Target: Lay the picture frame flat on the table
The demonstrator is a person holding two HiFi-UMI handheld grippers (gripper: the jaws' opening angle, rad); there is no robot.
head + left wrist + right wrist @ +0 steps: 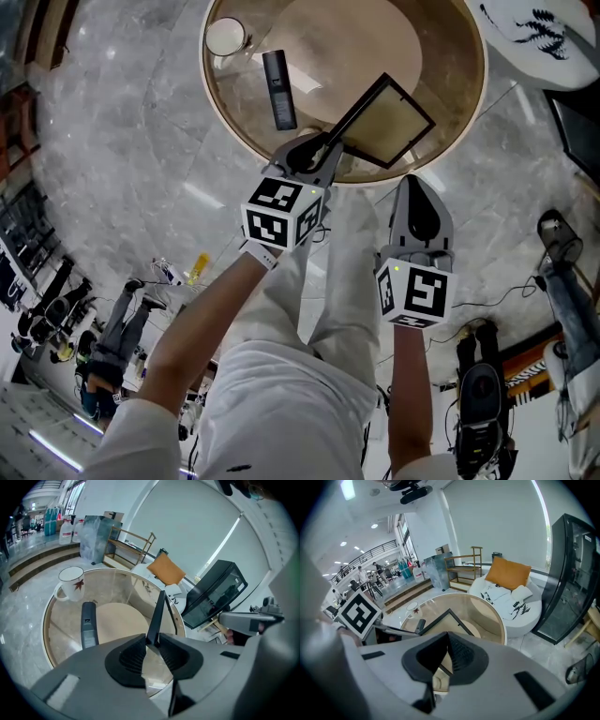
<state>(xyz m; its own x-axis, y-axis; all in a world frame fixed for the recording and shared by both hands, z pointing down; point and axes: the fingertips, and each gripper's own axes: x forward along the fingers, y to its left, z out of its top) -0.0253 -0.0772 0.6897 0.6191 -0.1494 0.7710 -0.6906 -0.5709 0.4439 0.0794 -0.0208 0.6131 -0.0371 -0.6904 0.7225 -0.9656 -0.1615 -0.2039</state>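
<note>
The black picture frame (394,122) is tilted over the near right part of the round glass table (450,56), its near left corner raised. My left gripper (323,150) has that corner. In the left gripper view the frame's thin edge (158,616) runs up and away from the left gripper (151,641), and both pads touch it, so the gripper is shut on it. My right gripper (412,183) hangs off the table's near edge, right of the frame. Its jaws (449,637) are shut on nothing. From there the frame (437,618) looks like a leaning tent shape.
A white mug (225,36) and a dark remote (278,89) lie on the table's far left. A white cushioned seat (548,37) stands to the right and a black glass cabinet (576,583) beyond it. Stands and cables are on the marble floor near the person's legs (319,281).
</note>
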